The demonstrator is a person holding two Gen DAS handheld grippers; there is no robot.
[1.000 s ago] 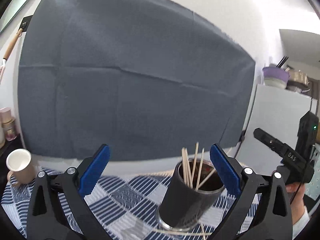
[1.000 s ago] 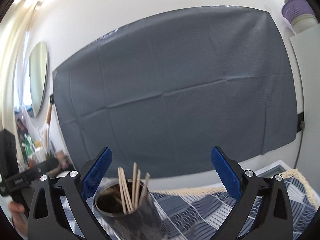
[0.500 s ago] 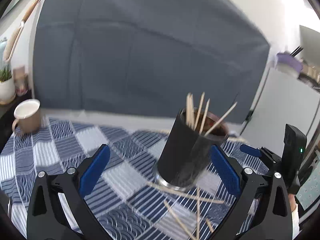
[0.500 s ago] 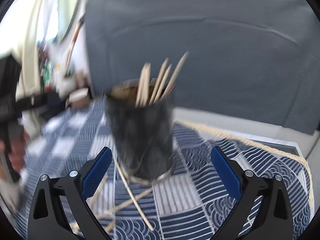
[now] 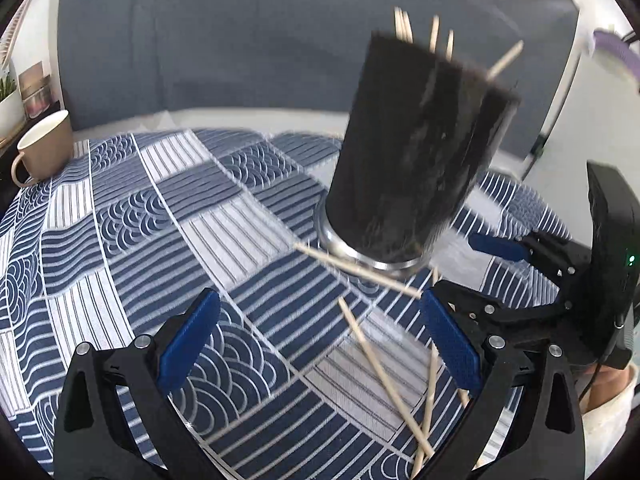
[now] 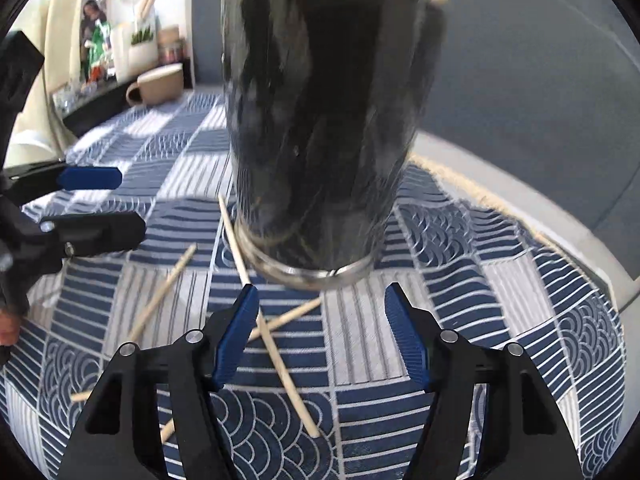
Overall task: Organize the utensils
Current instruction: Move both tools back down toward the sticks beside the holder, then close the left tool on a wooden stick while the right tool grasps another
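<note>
- The black holder [image 5: 416, 152] stands upright on the blue-and-white patterned cloth [image 5: 132, 216] that covers the worktop; its metal base ring rests on the cloth, and its outline is blurred in both views.
- Several wooden sticks [image 5: 434, 36] stand inside the holder, their tips poking above the rim — one leans out to the side.
- More loose sticks [image 6: 276, 344] lie scattered on the cloth in front of the holder, crossing one another; one runs up to the base ring, and whether it touches is hard to tell.
- The left claw [image 5: 320, 336] is open wide, its blue pads well apart, with nothing between them but cloth and the near end of a stick lying there; it grips nothing.
- The right claw [image 6: 322, 332] is about half open and its jaws are closing; a loose stick lies on the cloth below the gap, close to the left-hand pad, but neither pad presses on it.
- In the left wrist view the right claw shows at the right edge, beside the holder's base.
- A beige mug [image 5: 46, 148] sits at the far left edge of the cloth, well apart from the holder.
- A grey sheet [image 5: 240, 40] covers the wall behind.
</note>
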